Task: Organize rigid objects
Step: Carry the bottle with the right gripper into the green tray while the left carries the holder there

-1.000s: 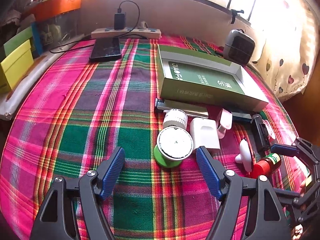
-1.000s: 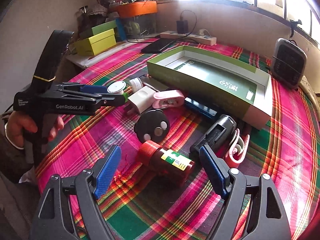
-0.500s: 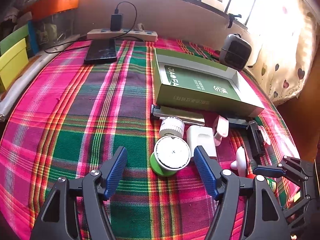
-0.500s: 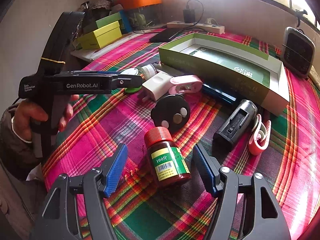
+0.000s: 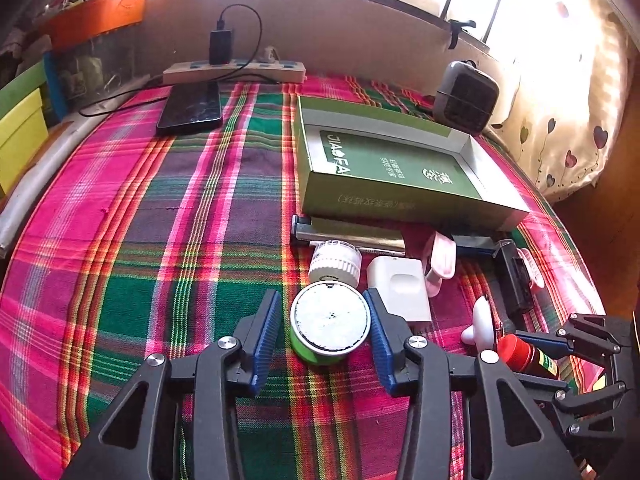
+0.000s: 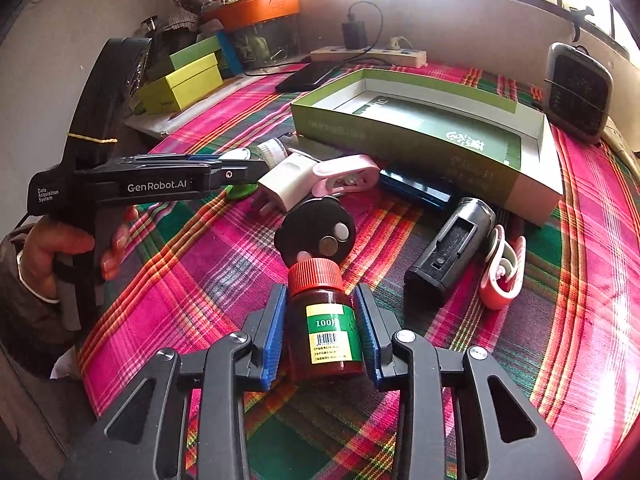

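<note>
A green tin with a white lid point(image 5: 330, 326) lies on the plaid cloth between the pads of my left gripper point(image 5: 323, 332); the jaws have closed in, the right pad touches it and a thin gap shows at the left pad. My right gripper point(image 6: 322, 330) is shut on a brown pill bottle with a red cap point(image 6: 324, 328), lying on the cloth; the bottle also shows in the left wrist view point(image 5: 528, 358). The open green box point(image 5: 394, 168) stands behind the pile.
Near the box lie a white jar point(image 5: 335, 260), a white charger point(image 5: 400, 290), a pink clip point(image 5: 440, 260), a black disc point(image 6: 316, 232), a black battery holder point(image 6: 448, 250) and a pink roller point(image 6: 502, 276). A phone point(image 5: 191, 107), power strip point(image 5: 234, 74) and small heater point(image 5: 466, 98) stand at the back.
Both grippers moved forward and narrowed: the left around the green tin, the right onto the pill bottle, which turned cap-away between the pads.
</note>
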The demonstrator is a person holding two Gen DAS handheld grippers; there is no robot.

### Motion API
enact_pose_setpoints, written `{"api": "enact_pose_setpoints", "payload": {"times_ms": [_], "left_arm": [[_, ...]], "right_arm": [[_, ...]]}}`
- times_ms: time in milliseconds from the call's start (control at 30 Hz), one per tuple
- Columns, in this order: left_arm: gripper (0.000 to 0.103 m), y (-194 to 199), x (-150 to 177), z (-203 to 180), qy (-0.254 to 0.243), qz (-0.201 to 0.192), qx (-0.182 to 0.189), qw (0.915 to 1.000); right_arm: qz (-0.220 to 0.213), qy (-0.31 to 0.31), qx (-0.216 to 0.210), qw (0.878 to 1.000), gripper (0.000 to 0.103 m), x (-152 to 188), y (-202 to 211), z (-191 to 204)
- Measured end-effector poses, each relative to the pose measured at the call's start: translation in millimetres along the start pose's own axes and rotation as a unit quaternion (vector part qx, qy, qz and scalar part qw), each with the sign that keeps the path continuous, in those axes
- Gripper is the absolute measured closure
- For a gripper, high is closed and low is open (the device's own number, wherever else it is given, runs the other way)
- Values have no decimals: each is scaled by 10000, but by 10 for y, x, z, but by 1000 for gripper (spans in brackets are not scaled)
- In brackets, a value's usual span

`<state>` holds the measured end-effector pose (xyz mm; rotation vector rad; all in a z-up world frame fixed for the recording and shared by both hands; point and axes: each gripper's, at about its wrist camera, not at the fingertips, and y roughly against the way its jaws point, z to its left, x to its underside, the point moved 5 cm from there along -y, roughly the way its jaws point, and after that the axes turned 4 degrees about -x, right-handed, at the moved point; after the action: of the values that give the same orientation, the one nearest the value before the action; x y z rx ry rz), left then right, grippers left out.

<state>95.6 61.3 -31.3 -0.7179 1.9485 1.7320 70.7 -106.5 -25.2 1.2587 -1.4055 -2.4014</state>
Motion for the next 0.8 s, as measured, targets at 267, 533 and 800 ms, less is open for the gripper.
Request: {"api": "enact_pose_setpoints", "payload": {"times_ms": [267, 533, 800], "left_arm": [[70, -1, 0, 5, -19, 37, -50, 10000], [70, 139, -72, 17, -94, -36, -99, 9999], [70, 240, -292, -44, -120, -168, 50, 9998]], "right_arm": [[-30, -119, 55, 9999, 70, 9, 10, -35], [-227, -375, 54, 9990, 70, -41, 137, -107], [-517, -583, 274, 9966, 70, -245, 350, -263]]}}
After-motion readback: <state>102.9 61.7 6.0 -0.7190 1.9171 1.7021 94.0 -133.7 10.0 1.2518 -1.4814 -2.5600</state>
